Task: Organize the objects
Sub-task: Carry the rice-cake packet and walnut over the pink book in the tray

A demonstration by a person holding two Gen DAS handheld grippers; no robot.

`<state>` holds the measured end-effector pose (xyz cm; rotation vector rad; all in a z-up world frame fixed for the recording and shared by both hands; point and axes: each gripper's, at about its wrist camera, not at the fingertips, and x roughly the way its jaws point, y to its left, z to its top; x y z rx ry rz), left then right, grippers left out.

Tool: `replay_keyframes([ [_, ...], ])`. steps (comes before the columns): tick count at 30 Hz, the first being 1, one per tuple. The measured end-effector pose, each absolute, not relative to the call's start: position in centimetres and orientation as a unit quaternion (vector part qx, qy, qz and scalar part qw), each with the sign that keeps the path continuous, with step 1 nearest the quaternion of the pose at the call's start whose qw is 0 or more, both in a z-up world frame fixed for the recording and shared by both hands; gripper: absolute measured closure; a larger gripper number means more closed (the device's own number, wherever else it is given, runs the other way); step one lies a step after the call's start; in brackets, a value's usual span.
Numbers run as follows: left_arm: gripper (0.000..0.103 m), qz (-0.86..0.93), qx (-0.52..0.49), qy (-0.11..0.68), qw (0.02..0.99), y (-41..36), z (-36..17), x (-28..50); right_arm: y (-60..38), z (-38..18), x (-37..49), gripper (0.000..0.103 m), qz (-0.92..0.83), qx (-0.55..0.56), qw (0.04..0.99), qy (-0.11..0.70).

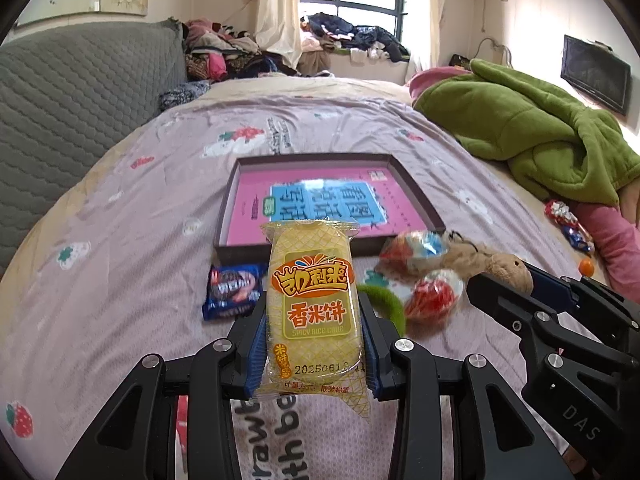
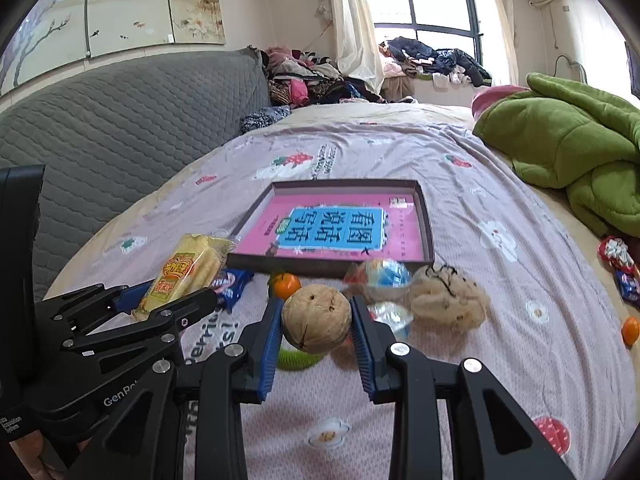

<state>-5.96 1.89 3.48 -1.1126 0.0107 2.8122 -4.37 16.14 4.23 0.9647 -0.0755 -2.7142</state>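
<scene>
My left gripper [image 1: 314, 320] is shut on a yellow rice cake packet [image 1: 314, 300] and holds it upright above the bed; the packet also shows in the right wrist view [image 2: 184, 274]. My right gripper [image 2: 316, 320] is shut on a brown walnut [image 2: 316, 318], which also shows in the left wrist view [image 1: 510, 272]. A shallow dark box [image 1: 416, 190] with a pink book inside lies ahead on the bedsheet; it also shows in the right wrist view [image 2: 426, 216]. A blue biscuit packet [image 1: 234, 290], two wrapped candies [image 1: 434, 294], a beige pouf [image 2: 448, 298] and a tangerine [image 2: 285, 284] lie before the box.
A green ring [image 1: 386, 302] lies under the grippers. A green blanket [image 1: 540, 128] is heaped at the right, with more sweets [image 1: 564, 216] and a tangerine [image 2: 631, 330] near it. A grey headboard [image 1: 72, 100] stands left. Clothes pile [image 1: 224, 52] at the far end.
</scene>
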Motion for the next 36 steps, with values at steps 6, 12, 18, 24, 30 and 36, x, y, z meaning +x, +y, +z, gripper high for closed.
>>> replay_keyframes([
  [6,0.063,0.93,-0.362,0.006,0.057,1.6,4.4,-7.4,16.2,5.7,-5.7,0.069,-0.939,0.318,0.126,-0.023],
  [12,0.063,0.931,-0.359,0.004,0.059,1.1,5.8,-9.5,15.9,6.8,-7.0,0.069,-0.942,0.31,0.125,-0.018],
  [18,0.063,0.931,-0.361,0.011,0.059,0.9,6.6,-12.0,15.6,7.8,-8.4,0.069,-0.945,0.303,0.124,-0.009],
  [24,0.063,0.934,-0.352,0.015,0.054,1.0,7.8,-14.1,15.6,8.6,-10.3,0.069,-0.946,0.299,0.126,0.0],
  [30,0.063,0.935,-0.349,0.017,0.056,1.5,8.4,-16.6,16.0,9.6,-13.1,0.069,-0.947,0.296,0.121,0.008],
  [36,0.063,0.935,-0.35,0.024,0.054,1.9,8.6,-19.6,16.0,10.1,-15.9,0.069,-0.949,0.292,0.115,0.02],
])
